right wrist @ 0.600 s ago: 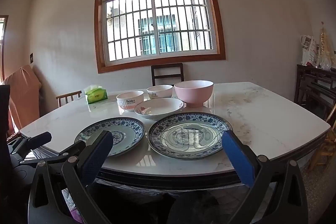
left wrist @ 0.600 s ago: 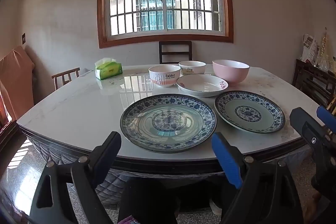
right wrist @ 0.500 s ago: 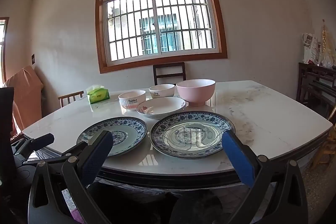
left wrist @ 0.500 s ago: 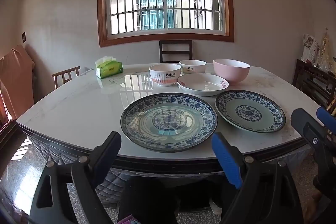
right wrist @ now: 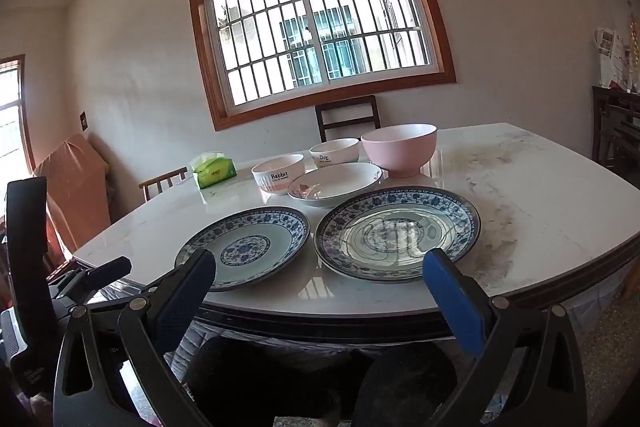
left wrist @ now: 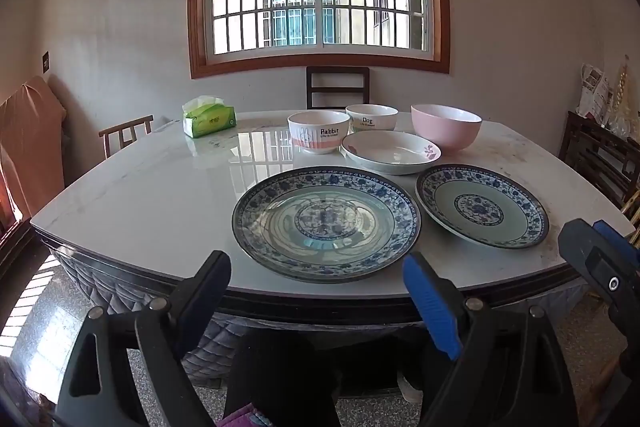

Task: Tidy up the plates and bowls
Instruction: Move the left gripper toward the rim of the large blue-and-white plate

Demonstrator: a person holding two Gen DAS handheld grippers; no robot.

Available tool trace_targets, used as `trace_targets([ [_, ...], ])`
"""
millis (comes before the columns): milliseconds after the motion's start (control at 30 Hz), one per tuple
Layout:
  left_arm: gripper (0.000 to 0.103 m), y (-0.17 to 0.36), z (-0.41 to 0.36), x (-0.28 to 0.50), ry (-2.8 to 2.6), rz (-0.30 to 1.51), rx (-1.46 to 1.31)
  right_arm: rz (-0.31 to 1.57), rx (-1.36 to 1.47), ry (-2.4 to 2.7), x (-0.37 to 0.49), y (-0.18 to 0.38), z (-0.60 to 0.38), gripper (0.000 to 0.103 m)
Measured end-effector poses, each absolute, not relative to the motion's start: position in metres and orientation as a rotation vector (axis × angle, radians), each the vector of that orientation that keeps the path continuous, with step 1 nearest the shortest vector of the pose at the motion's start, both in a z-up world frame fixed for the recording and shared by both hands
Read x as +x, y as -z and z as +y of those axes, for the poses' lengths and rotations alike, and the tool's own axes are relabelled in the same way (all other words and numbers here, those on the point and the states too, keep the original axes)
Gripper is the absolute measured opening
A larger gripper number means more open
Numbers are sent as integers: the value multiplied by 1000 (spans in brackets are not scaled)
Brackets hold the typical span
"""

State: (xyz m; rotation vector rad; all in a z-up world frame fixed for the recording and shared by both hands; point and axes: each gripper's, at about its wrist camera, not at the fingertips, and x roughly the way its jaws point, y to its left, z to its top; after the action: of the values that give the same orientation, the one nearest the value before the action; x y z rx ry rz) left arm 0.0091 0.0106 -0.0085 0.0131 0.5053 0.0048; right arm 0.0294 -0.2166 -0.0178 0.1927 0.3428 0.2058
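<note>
On the marble table lie two blue-patterned plates: one in front of my left gripper, also in the right wrist view, and one to its right, also in the right wrist view. Behind them sit a white shallow dish, a "Rabbit" bowl, a "Dog" bowl and a pink bowl. My left gripper is open and empty, short of the table's front edge. My right gripper is open and empty, also short of the front edge.
A green tissue box stands at the table's back left. Wooden chairs stand behind the table and at its left. A dark wooden cabinet is at the right. The right gripper shows at the left wrist view's right edge.
The right wrist view has tilted and moved closer to the table. The left wrist view has barely shifted. Both grippers stay open.
</note>
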Motion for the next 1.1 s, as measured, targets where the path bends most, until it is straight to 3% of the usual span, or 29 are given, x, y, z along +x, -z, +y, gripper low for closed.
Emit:
trace_targets([
  [467, 90, 9, 33, 24, -21, 559, -30, 542, 306, -499, 53, 15, -201, 103],
  [700, 90, 4, 49, 37, -30, 598, -46, 707, 492, -624, 81, 25, -201, 85],
  [800, 90, 1, 62, 50, -30, 630, -88, 770, 547, -649, 98, 33, -200, 84],
  [1000, 90, -1, 84, 83, -30, 710, -144, 868, 595, -667, 133, 40, -195, 68],
  [1100, 90, 3, 92, 100, -3, 773, -187, 908, 631, -664, 148, 46, -195, 66],
])
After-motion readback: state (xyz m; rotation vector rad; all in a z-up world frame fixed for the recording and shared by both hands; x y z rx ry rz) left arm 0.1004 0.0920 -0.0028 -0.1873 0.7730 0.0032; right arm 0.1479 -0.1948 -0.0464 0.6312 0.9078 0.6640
